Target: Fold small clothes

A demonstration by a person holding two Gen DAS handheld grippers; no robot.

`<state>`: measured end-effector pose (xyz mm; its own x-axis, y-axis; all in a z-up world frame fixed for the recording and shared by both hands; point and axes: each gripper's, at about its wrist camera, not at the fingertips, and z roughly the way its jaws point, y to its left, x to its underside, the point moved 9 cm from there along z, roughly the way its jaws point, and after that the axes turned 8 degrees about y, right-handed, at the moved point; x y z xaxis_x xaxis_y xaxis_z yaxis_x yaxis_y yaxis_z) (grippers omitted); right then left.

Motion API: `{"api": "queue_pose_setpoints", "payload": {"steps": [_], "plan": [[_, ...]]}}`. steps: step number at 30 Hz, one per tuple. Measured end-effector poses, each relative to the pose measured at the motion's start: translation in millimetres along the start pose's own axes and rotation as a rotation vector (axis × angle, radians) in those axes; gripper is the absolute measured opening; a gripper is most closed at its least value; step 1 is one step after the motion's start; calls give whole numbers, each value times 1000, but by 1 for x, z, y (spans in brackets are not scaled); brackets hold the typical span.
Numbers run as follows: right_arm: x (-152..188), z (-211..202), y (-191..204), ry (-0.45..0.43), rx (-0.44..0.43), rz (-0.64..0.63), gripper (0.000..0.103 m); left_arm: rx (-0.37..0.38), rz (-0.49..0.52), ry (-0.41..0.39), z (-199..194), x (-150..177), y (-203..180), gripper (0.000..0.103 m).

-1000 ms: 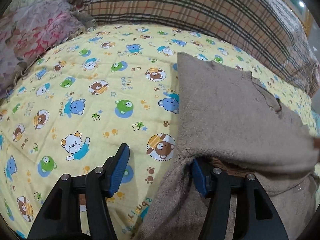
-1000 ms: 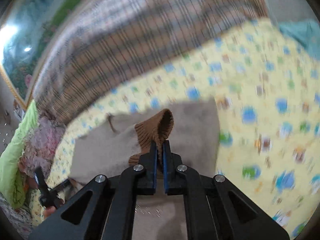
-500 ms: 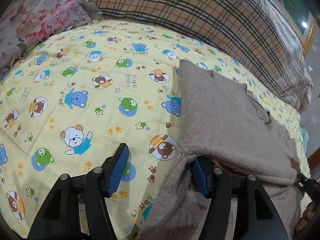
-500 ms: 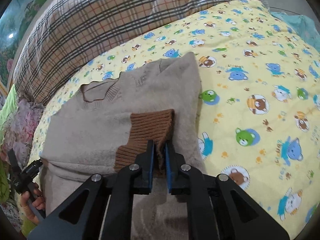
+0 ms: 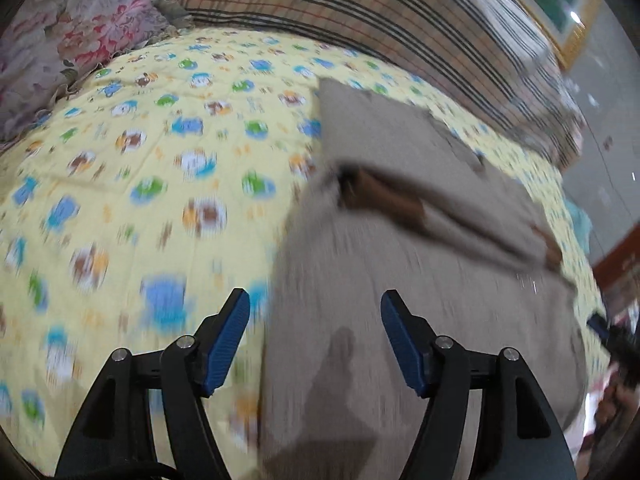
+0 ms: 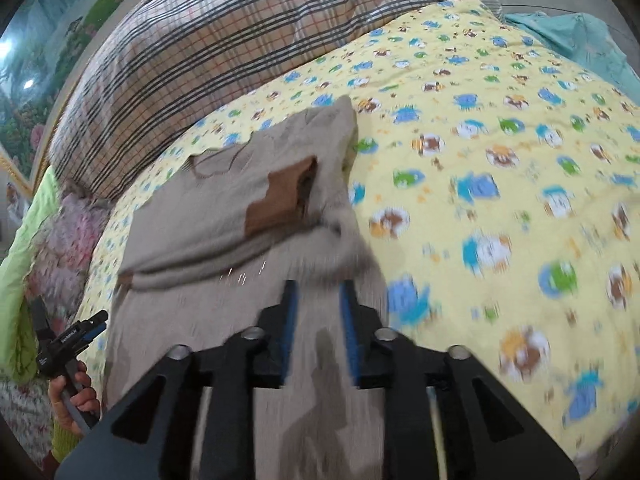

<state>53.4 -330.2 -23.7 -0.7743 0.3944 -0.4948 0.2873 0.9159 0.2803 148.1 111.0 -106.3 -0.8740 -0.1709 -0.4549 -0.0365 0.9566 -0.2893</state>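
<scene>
A small beige knit sweater (image 5: 400,280) lies on the yellow bear-print quilt (image 5: 140,180), both sleeves folded across its chest, brown cuffs (image 6: 280,200) on top. It also shows in the right wrist view (image 6: 224,208). My left gripper (image 5: 316,308) is open and empty above the sweater's lower left part. My right gripper (image 6: 316,296) is open and empty above the sweater's lower right part, just below the folded sleeve. The other gripper shows at the left edge of the right wrist view (image 6: 76,336).
A plaid blanket (image 6: 240,40) lies along the far side of the quilt. A floral pillow (image 5: 60,40) sits at the far left, a teal cloth (image 6: 580,40) at the far right. Bare quilt (image 6: 520,200) spreads right of the sweater.
My right gripper let go of the brown cuff, which now lies on the chest, and pulled back. My left gripper drew back from the sleeve fold, open.
</scene>
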Motion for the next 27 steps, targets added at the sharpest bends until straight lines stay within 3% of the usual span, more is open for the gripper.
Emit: {"api": "queue_pose_setpoints", "payload": {"steps": [6,15,22,27], "plan": [[41,-29,0,-1,-43,-40,40,35,53,86,-24,75,-6,70],[118,-45,-8,72,-150,-90,40,91,42,121,-56,150,-6,73],[162,-42,-16,132,-186,-119,40,145,26,148,-53,184,-13,77],[180,-32,-21,180,-180,-151,40,179,21,124,-51,185,-17,81]]}}
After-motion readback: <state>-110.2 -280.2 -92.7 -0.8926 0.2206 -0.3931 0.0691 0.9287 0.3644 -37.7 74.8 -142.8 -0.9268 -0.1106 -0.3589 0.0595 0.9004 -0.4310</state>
